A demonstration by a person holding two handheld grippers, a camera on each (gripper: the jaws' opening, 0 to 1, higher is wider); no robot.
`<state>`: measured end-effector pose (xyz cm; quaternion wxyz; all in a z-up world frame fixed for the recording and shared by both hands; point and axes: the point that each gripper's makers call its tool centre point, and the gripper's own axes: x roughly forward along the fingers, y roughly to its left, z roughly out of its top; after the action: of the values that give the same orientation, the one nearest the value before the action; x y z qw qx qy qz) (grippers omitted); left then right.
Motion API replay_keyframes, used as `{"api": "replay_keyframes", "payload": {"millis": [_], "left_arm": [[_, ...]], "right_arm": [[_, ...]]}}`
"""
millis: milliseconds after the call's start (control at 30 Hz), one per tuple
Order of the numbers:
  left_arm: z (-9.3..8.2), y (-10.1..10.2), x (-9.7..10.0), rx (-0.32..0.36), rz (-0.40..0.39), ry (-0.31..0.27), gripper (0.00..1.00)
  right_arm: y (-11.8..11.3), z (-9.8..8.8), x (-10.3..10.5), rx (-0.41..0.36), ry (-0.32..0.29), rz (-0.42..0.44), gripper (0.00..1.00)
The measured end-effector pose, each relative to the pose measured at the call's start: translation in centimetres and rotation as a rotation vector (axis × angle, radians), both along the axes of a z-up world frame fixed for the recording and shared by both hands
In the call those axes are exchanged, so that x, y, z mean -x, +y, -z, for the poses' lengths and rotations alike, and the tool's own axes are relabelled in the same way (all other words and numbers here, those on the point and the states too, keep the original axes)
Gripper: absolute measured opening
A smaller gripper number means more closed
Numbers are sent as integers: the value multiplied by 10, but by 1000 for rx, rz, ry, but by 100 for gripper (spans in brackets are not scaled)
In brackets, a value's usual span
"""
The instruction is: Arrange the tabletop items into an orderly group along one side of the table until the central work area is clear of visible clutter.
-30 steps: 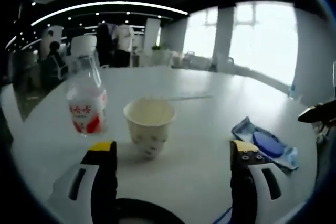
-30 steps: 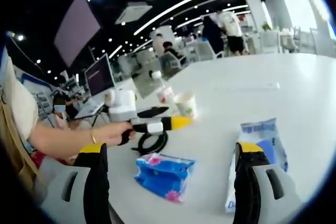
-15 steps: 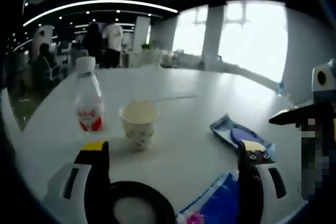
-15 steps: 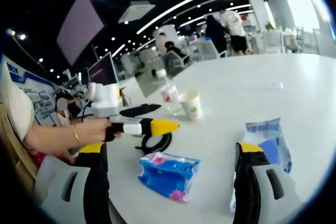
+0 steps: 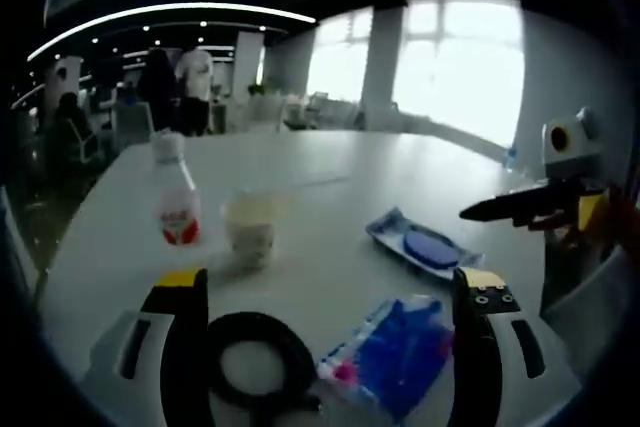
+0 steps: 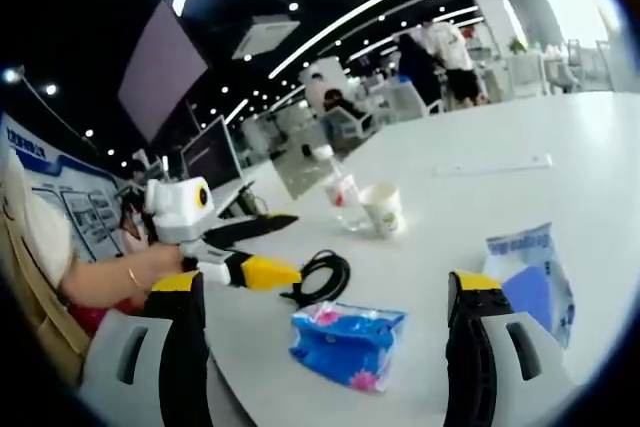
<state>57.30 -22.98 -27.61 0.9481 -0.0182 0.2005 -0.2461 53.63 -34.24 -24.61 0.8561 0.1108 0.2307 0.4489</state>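
On the white round table [image 5: 330, 162] stand a small bottle [image 5: 178, 209] with a red label and a paper cup [image 5: 250, 227]. Nearer lie a black cable coil [image 5: 255, 372], a blue tissue pack [image 5: 395, 352] and a blue snack packet [image 5: 425, 247]. My left gripper [image 5: 332, 287] is open and empty, held back above the coil and the pack. The right gripper view has the bottle [image 6: 340, 187], cup [image 6: 385, 209], coil [image 6: 322, 275], tissue pack [image 6: 348, 339] and snack packet [image 6: 535, 277]. My right gripper [image 6: 328, 283] is open and empty above the table's near edge.
A thin pale strip [image 6: 495, 162] lies farther out on the table. A hand [image 6: 110, 272] holds the left gripper at the table's left side. Chairs, monitors and standing people [image 6: 440, 47] fill the room behind. Bright windows [image 5: 450, 67] are beyond the far edge.
The left gripper has drawn back from the cup, so the coil and tissue pack now lie between its jaws in view. The right gripper has barely shifted.
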Motion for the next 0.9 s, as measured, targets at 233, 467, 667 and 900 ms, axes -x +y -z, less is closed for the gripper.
{"api": "replay_keyframes", "payload": {"millis": [233,467,667,900], "left_arm": [[-7,-6,19,-57,32,-32,99],[-7,-9,31,-65,35,-22,99],[-8,-12,42,-41,34,-3,99],[-8,-11,48,-31,30,0,99]], "right_arm": [[3,-9,3,-34,1,-11,99],[-2,-17,-1,-42,-7,18,99],[-19,-11,-2,18,-24,55,99],[-33,-2,0,51,-8,94,99]]}}
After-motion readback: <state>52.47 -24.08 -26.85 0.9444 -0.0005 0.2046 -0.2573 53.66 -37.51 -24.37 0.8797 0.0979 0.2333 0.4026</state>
